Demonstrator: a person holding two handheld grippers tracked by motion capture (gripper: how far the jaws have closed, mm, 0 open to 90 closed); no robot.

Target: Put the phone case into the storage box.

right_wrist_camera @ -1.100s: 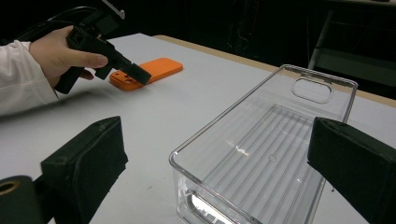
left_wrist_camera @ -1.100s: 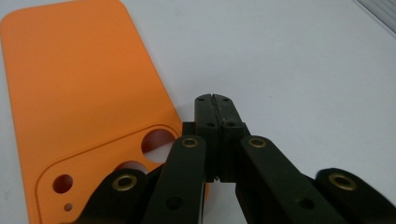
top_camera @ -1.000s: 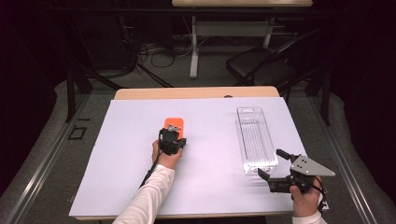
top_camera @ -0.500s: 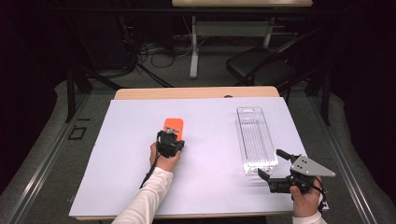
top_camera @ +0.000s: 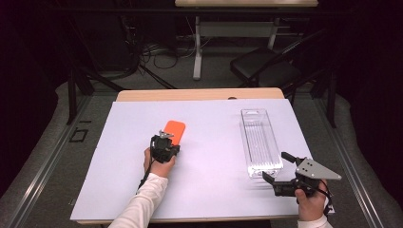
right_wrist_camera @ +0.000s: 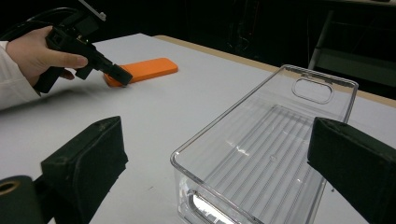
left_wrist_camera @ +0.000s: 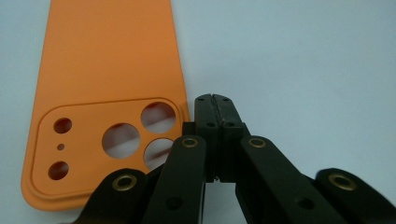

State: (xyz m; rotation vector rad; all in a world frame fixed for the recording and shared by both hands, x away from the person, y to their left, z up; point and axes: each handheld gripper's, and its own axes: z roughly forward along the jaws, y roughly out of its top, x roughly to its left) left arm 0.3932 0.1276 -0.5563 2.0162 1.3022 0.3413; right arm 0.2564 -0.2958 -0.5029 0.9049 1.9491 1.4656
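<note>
High view: my left gripper (top_camera: 166, 137) sits at the near end of the orange phone case (top_camera: 173, 129) on the white surface (top_camera: 214, 190); dark room, chair (top_camera: 263, 71) behind. Left gripper view: fingers (left_wrist_camera: 208, 122) pressed together, empty, just beside the case. Right gripper view: right gripper (right_wrist_camera: 224, 158), fingers spread, before the clear bin (right_wrist_camera: 261, 158).

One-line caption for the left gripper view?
Shut left gripper beside the camera end of an orange phone case lying on the white table.

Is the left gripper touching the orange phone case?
Cannot tell. In the left gripper view the shut left gripper sits right beside the orange phone case at its edge, but neither contact nor a gap shows plainly.
</note>
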